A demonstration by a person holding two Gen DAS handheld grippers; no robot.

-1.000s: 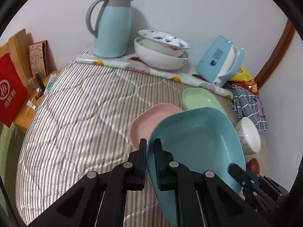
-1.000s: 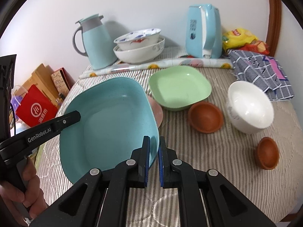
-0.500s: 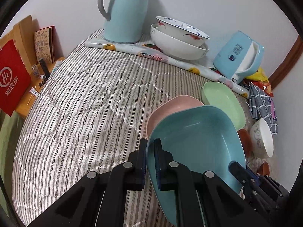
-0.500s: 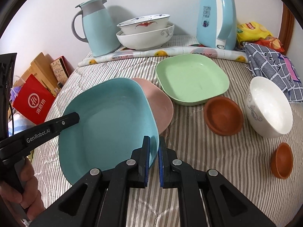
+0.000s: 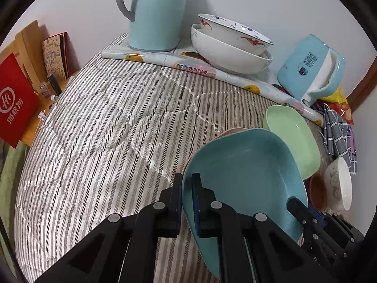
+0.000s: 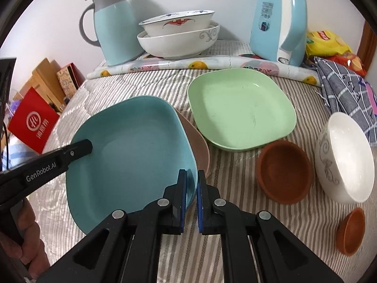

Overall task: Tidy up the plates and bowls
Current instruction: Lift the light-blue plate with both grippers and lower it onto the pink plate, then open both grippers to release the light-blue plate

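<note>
Both grippers are shut on the rim of a teal square plate (image 5: 245, 179) (image 6: 132, 151), the left gripper (image 5: 186, 188) on its left edge and the right gripper (image 6: 191, 184) on its right edge. The plate hangs over a pink plate (image 6: 198, 146), which it mostly hides; I cannot tell if they touch. A green square plate (image 6: 240, 110) lies beyond it to the right. A large brown bowl (image 6: 285, 172), a small brown bowl (image 6: 351, 231) and a white bowl tipped on its side (image 6: 344, 158) lie at the right. Two stacked white bowls (image 6: 179, 37) stand at the back.
A striped quilt (image 5: 106, 129) covers the surface. At the back stand a teal thermos jug (image 6: 113, 26), a blue electric kettle (image 6: 280, 21) and a rolled patterned mat (image 6: 200, 64). A checked cloth (image 6: 346, 89) and snack bags (image 6: 327, 42) lie far right. A red bag (image 5: 14, 103) stands off the left edge.
Both grippers have carried the teal plate forward, so it now covers most of the pink plate. The jug, the stacked bowls and the kettle look closer.
</note>
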